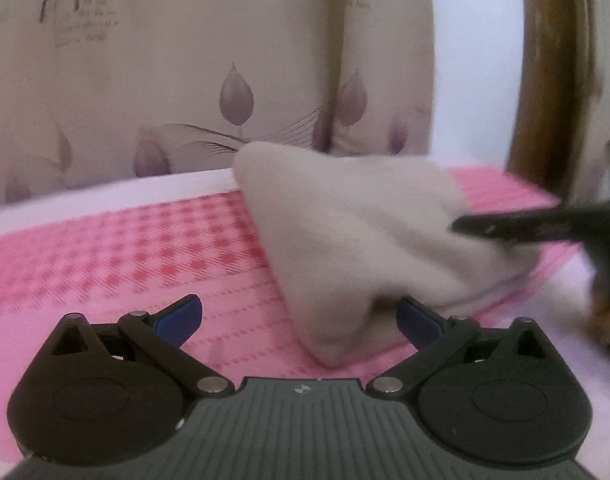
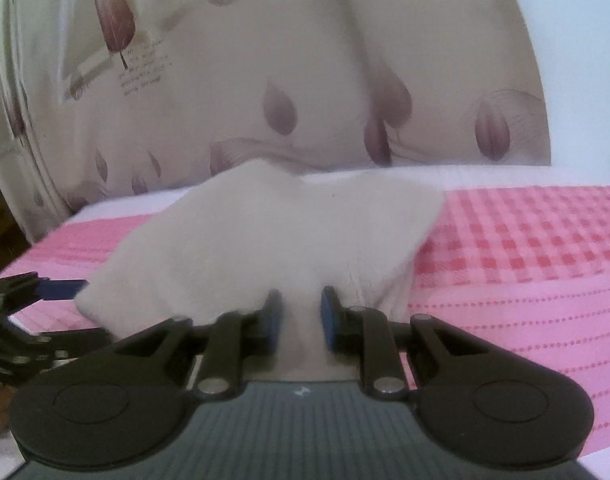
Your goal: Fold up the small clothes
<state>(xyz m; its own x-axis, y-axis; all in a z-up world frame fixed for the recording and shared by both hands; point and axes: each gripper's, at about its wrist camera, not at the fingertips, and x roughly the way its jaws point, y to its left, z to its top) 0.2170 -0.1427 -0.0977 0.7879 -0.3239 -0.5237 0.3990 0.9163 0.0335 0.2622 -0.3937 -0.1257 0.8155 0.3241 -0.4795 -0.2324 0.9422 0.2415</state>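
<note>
A small cream-white garment lies bunched and partly lifted on a pink checked cloth. My left gripper is open, its blue pads spread wide around the garment's near corner without pinching it. My right gripper is shut on the garment, a fold of fabric pinched between its blue pads. The right gripper also shows in the left wrist view as a dark blurred shape on the garment's right side. The left gripper shows at the left edge of the right wrist view.
The pink cloth covers a white-edged surface. A floral curtain hangs close behind it. A brown wooden frame stands at the right.
</note>
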